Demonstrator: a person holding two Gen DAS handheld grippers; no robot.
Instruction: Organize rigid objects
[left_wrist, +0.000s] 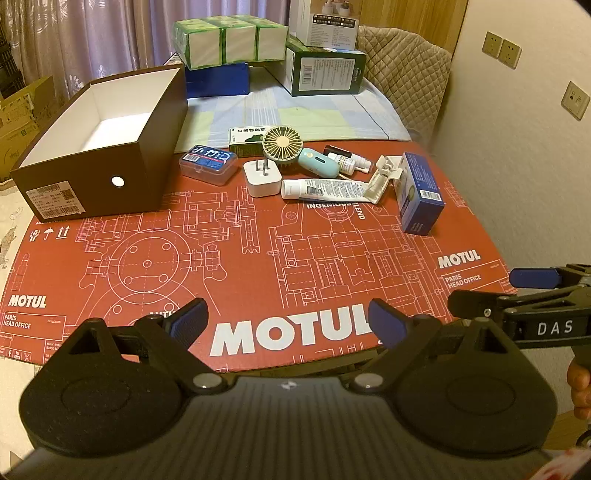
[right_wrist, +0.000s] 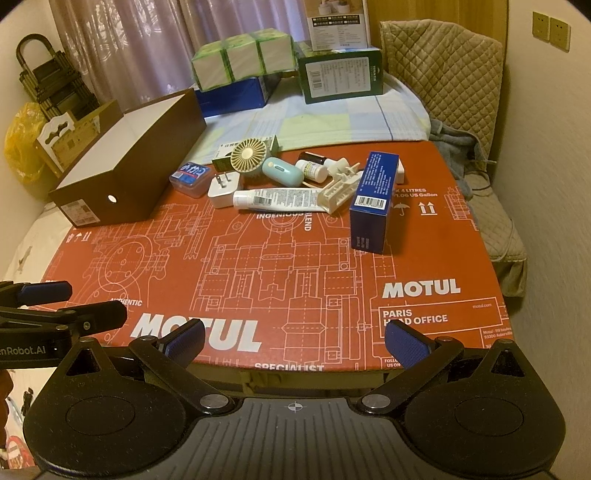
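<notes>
A cluster of small items lies on the red cardboard sheet (left_wrist: 258, 266): a clear plastic case (left_wrist: 208, 163), a white plug adapter (left_wrist: 261, 177), a pale green hand fan (left_wrist: 282, 143), a teal capsule (left_wrist: 318, 161), a white tube (left_wrist: 325, 189), small bottles (left_wrist: 347, 158) and a blue carton (left_wrist: 419, 192). An open brown box (left_wrist: 107, 144) with a white inside stands to the left. My left gripper (left_wrist: 286, 319) is open over the near edge. My right gripper (right_wrist: 295, 339) is open too, with nothing between its fingers. The blue carton (right_wrist: 375, 201) and tube (right_wrist: 280, 197) lie well ahead.
Tissue packs (left_wrist: 231, 38) on a dark blue box (left_wrist: 216, 79) and a green carton (left_wrist: 325, 70) stand at the back on a checked cloth (left_wrist: 295, 114). A quilted chair back (left_wrist: 404, 70) is at the far right. The right gripper's fingers (left_wrist: 532, 277) reach in beside my left one.
</notes>
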